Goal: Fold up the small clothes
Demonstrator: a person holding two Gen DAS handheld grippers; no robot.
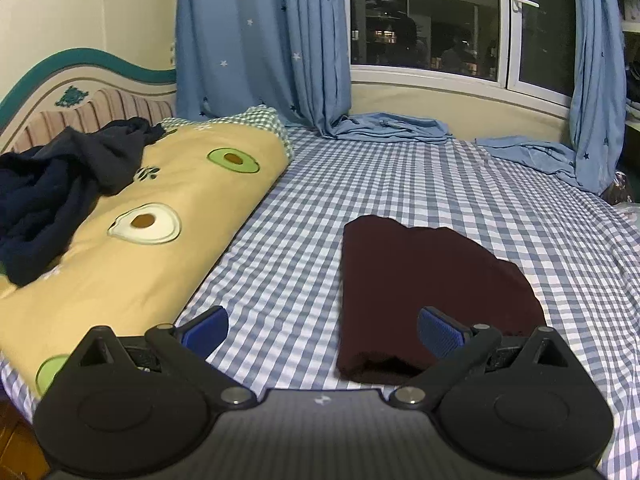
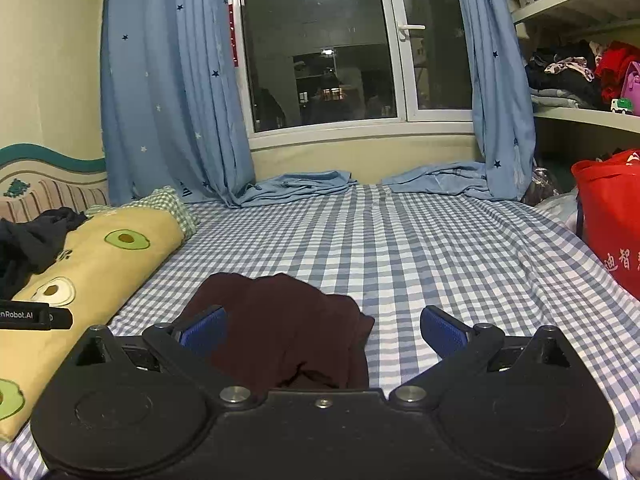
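A dark maroon garment [image 1: 424, 288] lies folded flat on the blue checked bed sheet [image 1: 320, 208]. My left gripper [image 1: 322, 330] is open and empty, just in front of the garment's near left edge; its right fingertip [image 1: 438, 332] overlaps the cloth in view. In the right wrist view the same garment [image 2: 288, 324] lies between my open, empty right gripper's [image 2: 323, 330] fingers, nearer the left one. A heap of dark navy clothes [image 1: 52, 192] lies on the yellow avocado-print quilt [image 1: 160, 216] at the left.
The rolled quilt [image 2: 92, 264] runs along the left of the bed. Blue curtains [image 1: 260, 40] hang at the window and pool on the far bed edge. A red bag [image 2: 612, 224] stands at the right. Shelves [image 2: 580, 112] with clothes are at far right. The left gripper's body [image 2: 36, 316] shows at left.
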